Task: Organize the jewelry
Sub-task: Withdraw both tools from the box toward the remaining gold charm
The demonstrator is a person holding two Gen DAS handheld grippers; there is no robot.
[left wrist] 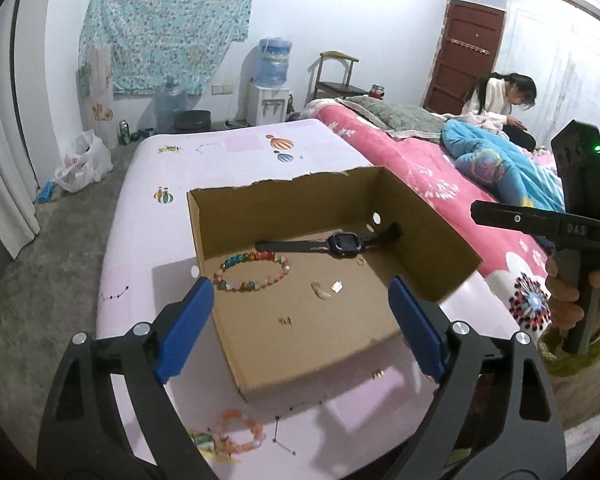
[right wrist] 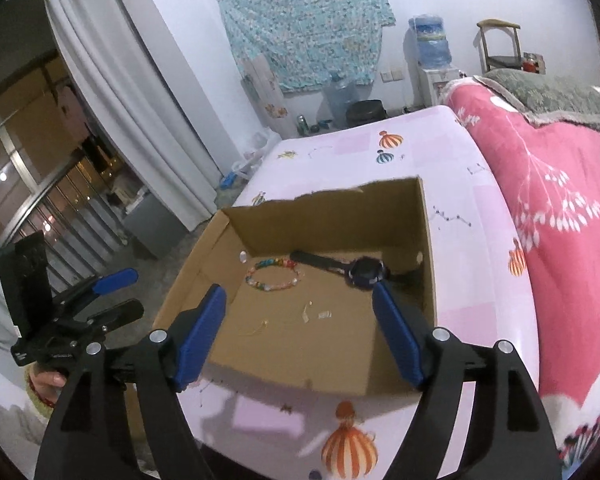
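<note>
Left tongs (left wrist: pixel 300 320): spread wide, nothing between the pads, above the near edge of the cardboard box (left wrist: pixel 420 216).
Right tongs (right wrist: pixel 300 332): spread, empty, over the box.
Jewelry: beaded bracelet (left wrist: pixel 254 274) lay at 9 o'clock on the box floor; black watch (left wrist: pixel 342 243) at 12 o'clock behind it.
Hard to make out: small gold pieces (left wrist: pixel 326 290) in the box, too tiny to identify; second bracelet (left wrist: pixel 240 432) on the surface (left wrist: pixel 148 240), partly blurred.
Cut off: box's far wall torn.
Writing: "DAS" on the right tongs' bar.
</note>
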